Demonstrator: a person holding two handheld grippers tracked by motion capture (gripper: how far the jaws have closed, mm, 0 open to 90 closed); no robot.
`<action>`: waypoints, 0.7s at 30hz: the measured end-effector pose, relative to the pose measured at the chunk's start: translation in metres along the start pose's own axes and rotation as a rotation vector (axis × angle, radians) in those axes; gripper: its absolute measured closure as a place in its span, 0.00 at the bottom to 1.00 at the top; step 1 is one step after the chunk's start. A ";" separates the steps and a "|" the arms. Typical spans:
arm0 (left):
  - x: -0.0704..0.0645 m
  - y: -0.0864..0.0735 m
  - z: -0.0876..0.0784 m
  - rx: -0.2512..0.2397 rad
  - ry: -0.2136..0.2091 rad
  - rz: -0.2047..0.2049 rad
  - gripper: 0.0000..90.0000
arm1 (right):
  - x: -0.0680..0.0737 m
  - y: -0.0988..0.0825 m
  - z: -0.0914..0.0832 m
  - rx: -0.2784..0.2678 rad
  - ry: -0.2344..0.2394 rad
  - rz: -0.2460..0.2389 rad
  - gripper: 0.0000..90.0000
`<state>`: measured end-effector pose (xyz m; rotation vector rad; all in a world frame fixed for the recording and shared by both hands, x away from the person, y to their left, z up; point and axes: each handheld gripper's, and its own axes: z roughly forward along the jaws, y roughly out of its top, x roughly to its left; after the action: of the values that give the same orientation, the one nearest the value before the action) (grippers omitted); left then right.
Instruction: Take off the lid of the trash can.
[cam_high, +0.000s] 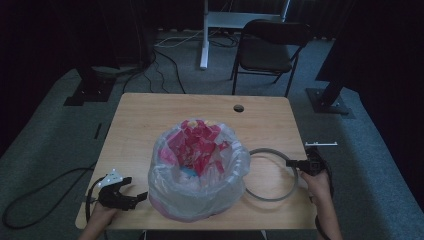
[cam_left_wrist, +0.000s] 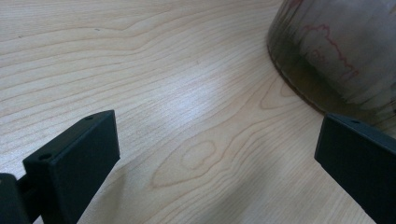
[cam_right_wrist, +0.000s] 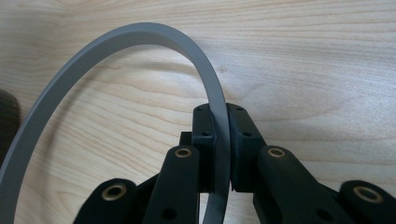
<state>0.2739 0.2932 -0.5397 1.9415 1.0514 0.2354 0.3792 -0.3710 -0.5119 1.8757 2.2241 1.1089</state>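
Observation:
A small bin lined with a clear plastic bag (cam_high: 200, 172) stands in the middle of the wooden table (cam_high: 150, 112), with red and pink wrappers (cam_high: 196, 142) heaped inside. A grey ring (cam_high: 272, 197) lies on the table just right of the bin. My right gripper (cam_high: 291, 163) is shut on the ring's right side; in the right gripper view the grey ring (cam_right_wrist: 116, 46) curves away from between the clamped pads (cam_right_wrist: 203, 122). My left gripper (cam_high: 141, 196) rests open near the table's front left, its jaws wide apart over bare wood beside the bin's wall (cam_left_wrist: 336, 51).
A round cable hole (cam_high: 238, 108) sits near the table's far edge. A black folding chair (cam_high: 267, 50) and a white stand (cam_high: 205, 35) are on the carpet behind. Cables trail on the floor at the left (cam_high: 45, 192).

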 end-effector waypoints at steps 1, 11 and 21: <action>0.000 0.000 0.000 -0.002 -0.003 -0.002 0.00 | 0.000 0.000 0.001 0.001 -0.006 -0.001 0.92; 0.001 0.000 0.000 -0.003 -0.005 -0.008 0.00 | -0.004 -0.005 0.009 0.011 -0.030 -0.006 0.92; 0.001 -0.001 0.000 -0.002 -0.004 -0.011 0.00 | -0.013 -0.010 0.011 0.026 -0.015 -0.003 0.91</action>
<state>0.2744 0.2944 -0.5403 1.9326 1.0588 0.2262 0.3791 -0.3773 -0.5303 1.8830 2.2440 1.0671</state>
